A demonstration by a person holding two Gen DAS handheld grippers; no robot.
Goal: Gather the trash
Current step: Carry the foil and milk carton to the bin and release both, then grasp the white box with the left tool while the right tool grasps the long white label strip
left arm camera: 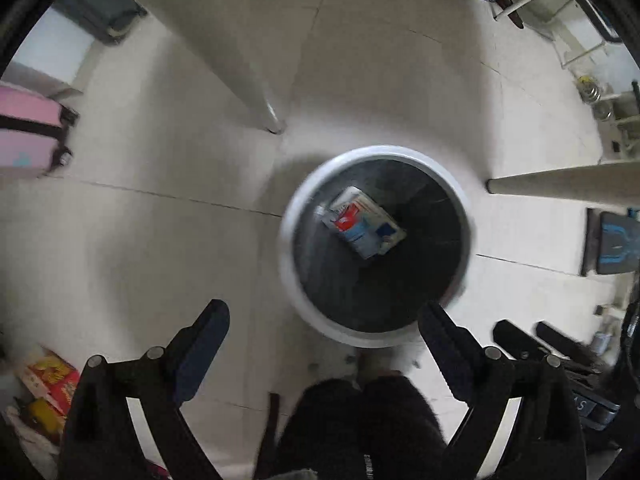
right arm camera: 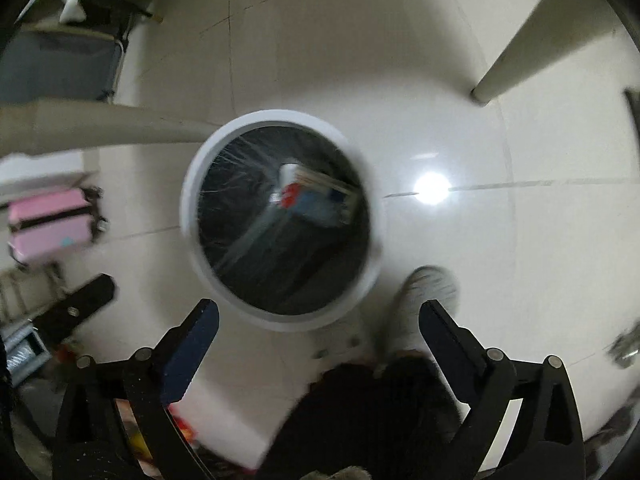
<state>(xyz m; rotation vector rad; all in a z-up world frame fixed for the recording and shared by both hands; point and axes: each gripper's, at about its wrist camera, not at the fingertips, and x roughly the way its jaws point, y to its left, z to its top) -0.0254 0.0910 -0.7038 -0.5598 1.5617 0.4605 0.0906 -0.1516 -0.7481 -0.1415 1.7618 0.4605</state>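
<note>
Motion blur smears both views, so the print on the one carton is unreadable. It lies inside the single white-rimmed bin, on its black liner, toward 12 o'clock of the left gripper. Your left gripper is spread wide and empty. Your right gripper is likewise released, with nothing between its fingers. Two table legs show, one at 11 o'clock. A pink suitcase is cut off at 9 o'clock.

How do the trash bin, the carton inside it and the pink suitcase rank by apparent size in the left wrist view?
1. Trash bin, clearly largest.
2. Pink suitcase, cut off by the frame edge, so unsure.
3. Carton, close to the suitcase's visible part.
</note>
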